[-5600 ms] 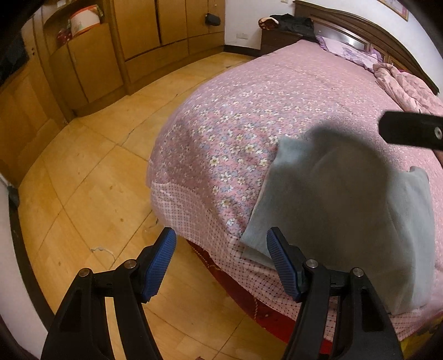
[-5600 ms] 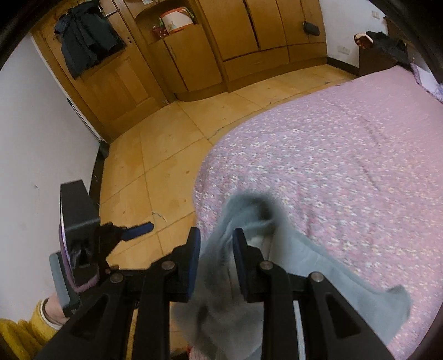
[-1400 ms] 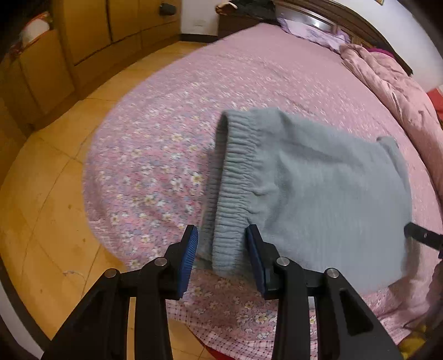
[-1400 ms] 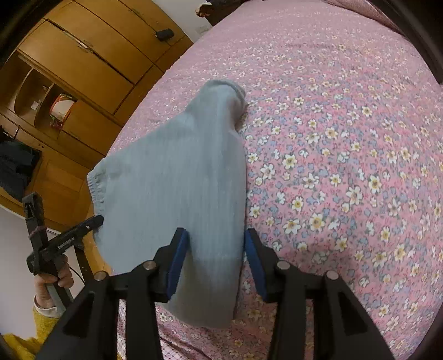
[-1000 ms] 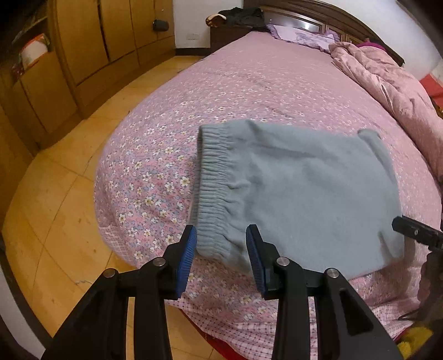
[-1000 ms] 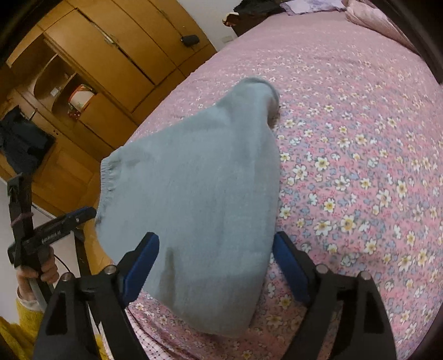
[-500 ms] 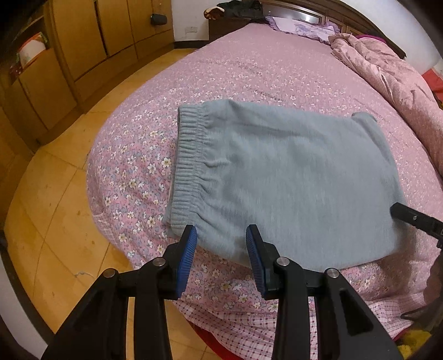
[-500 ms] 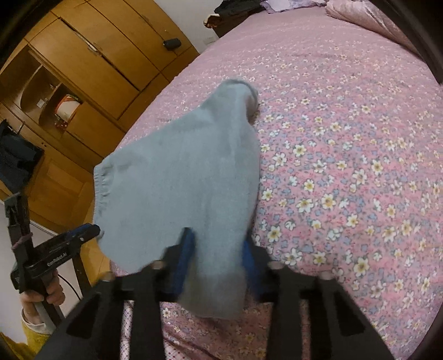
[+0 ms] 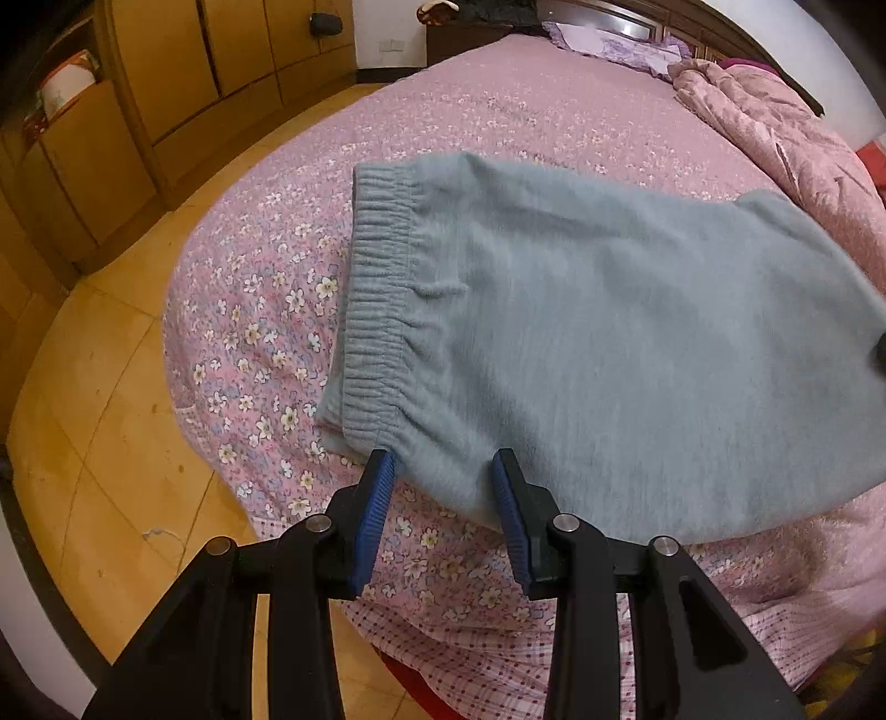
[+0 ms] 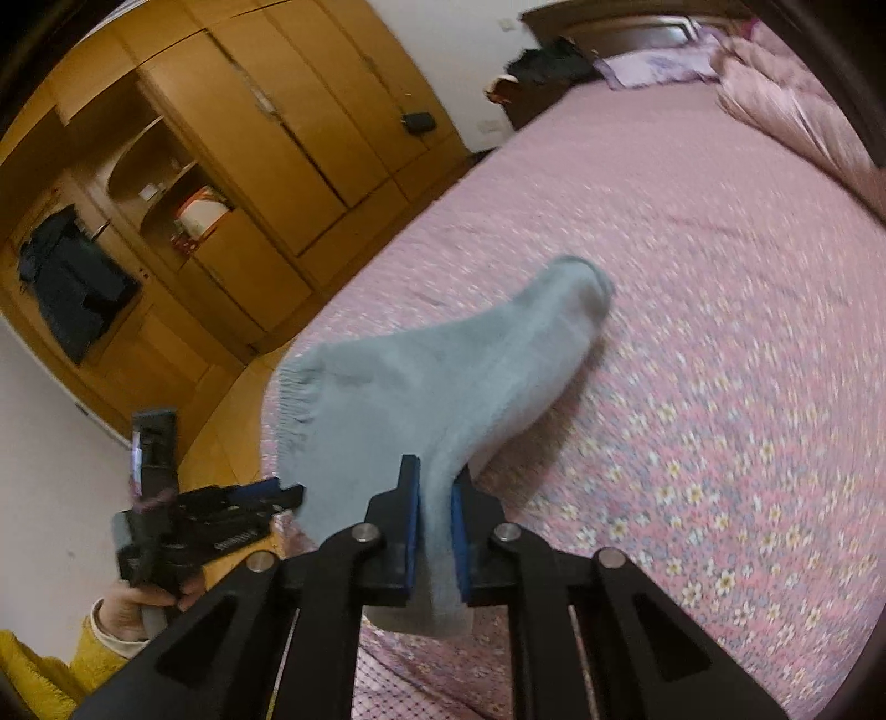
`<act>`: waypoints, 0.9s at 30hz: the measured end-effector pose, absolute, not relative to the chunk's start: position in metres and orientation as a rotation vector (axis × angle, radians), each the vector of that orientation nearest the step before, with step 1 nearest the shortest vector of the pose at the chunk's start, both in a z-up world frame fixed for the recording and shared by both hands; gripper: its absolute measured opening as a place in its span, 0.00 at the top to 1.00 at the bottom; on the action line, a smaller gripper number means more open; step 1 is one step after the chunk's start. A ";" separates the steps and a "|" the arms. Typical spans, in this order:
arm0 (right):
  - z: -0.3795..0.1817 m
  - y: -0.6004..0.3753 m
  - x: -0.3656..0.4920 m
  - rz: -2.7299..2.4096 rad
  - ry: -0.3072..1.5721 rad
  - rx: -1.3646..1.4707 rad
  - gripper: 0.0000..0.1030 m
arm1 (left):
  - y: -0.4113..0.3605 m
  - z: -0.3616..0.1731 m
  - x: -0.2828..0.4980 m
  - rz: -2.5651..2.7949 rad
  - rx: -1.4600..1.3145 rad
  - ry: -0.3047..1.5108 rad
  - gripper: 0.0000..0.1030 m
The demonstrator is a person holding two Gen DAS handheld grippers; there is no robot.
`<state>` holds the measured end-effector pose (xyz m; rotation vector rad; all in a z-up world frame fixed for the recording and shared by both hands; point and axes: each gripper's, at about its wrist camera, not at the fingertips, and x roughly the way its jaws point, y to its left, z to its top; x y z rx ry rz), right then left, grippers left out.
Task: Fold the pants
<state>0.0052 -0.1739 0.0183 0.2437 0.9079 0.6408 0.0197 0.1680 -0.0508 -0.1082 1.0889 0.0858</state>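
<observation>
Grey pants (image 9: 598, 332) lie folded on the bed (image 9: 498, 105); right tongs (image 10: 434, 512) pinch one edge, left tongs (image 9: 443, 487) gape empty.

Bed cover (image 9: 498, 116): pink, printed with small white flowers, spread over the whole bed, with a checked pink strip along the near edge.
Quilt (image 9: 775, 127): pink, crumpled in a heap along the bed's far right side.
Pillow (image 9: 609, 41): pale purple, at the head of the bed.
Headboard (image 10: 609, 25): dark wood.
Floor (image 9: 94, 387): yellow-tan tiles with dark joints.
Wardrobe (image 10: 288, 122): light brown wood, doors closed, along the wall.
Open shelf (image 10: 166, 183): set in the wardrobe, holding a round white and red container (image 10: 202, 210).
Dark garment (image 10: 72, 288): hangs on the wooden door at left.
Nightstand (image 9: 459, 33): dark, beside the bed head, with dark clothing on top.
</observation>
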 end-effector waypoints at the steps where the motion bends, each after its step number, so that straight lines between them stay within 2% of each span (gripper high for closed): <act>1: 0.023 -0.170 0.005 0.650 0.899 0.229 0.90 | 0.168 -0.049 0.019 0.084 -0.107 1.087 0.70; 13: 0.079 -0.107 0.004 0.796 0.807 0.067 0.90 | 0.196 -0.023 0.016 0.140 -0.100 1.031 0.70; 27: 0.081 -0.031 0.017 0.967 0.818 -0.001 0.90 | 0.238 -0.029 0.031 0.204 -0.113 1.037 0.70</act>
